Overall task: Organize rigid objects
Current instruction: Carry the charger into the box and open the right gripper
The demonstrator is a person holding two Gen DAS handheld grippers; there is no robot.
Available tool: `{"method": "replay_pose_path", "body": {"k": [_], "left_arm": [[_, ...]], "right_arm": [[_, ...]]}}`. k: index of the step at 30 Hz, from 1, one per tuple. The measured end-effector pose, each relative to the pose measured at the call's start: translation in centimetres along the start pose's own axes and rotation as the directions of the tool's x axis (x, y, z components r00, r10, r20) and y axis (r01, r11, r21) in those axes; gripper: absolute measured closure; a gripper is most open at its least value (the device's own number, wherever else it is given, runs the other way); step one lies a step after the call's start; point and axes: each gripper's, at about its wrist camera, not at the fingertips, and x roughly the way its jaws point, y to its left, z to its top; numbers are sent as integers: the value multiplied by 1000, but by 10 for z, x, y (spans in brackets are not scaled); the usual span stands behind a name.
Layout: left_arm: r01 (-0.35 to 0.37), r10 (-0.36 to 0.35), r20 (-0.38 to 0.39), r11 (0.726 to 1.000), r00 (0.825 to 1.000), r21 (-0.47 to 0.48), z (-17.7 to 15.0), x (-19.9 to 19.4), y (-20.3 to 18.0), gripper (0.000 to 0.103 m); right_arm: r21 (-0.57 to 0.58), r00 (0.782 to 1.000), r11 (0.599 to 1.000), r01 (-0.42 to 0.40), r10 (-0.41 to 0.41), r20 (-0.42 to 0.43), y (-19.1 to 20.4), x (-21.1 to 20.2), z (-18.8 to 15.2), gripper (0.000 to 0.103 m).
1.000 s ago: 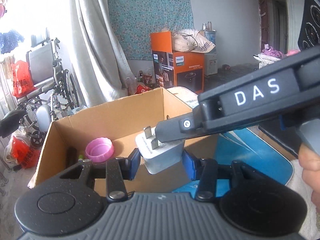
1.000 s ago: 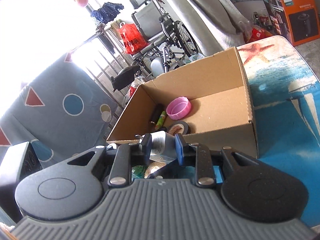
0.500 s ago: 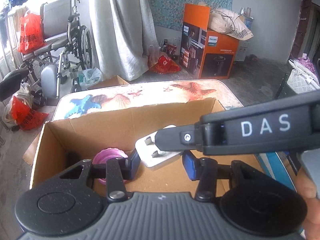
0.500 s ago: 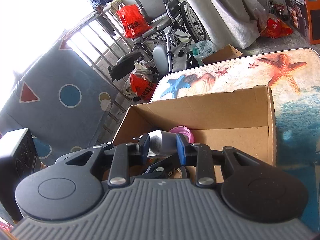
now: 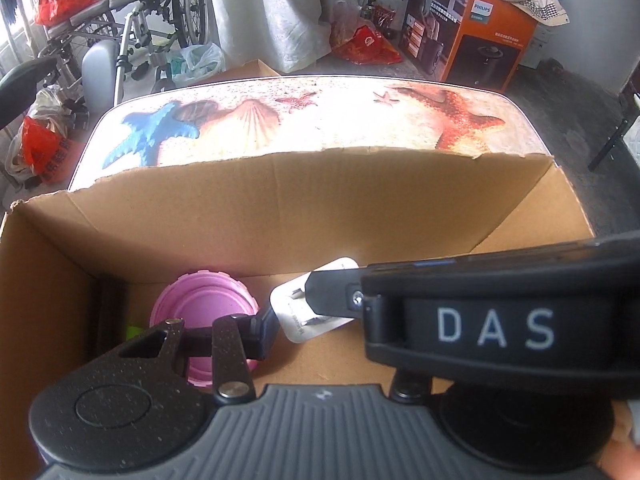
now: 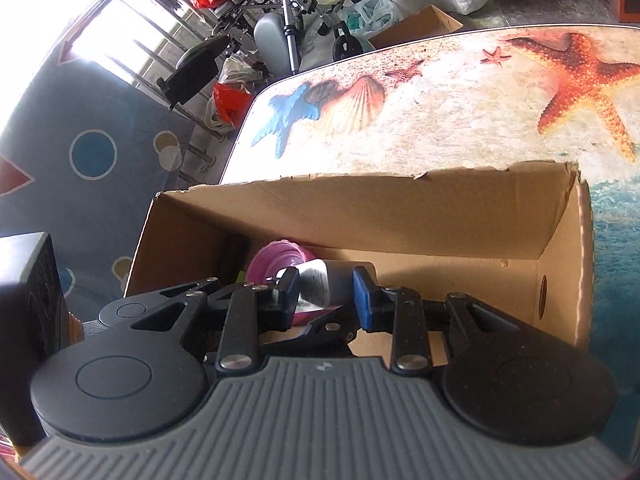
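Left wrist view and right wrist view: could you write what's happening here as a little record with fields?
Setting: open cardboard box on a table with a seaside print
Already in box: pink lid
Left gripper: shut on a white charger, over the box
Right gripper: shut on a small bottle, over the box
Progress: neither item released yet

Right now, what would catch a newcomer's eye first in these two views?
The open cardboard box fills both views, on a table printed with starfish and shells. Over it, the left tool holds a white plug adapter and the right tool a small labelled bottle, above a pink lid inside.
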Motion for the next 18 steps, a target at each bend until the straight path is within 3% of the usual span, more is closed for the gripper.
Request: {"method": "replay_pose_path", "body": {"k": [8, 18], "left_arm": [[27, -28, -35, 999, 999, -27, 5, 8, 3, 54], [102, -102, 91, 995, 991, 3, -9, -43, -4, 34]], "right_arm": [[-42, 999, 999, 34, -34, -8, 1, 12, 8, 74], [-35, 994, 999, 22, -18, 111, 9, -24, 2, 70]]}}
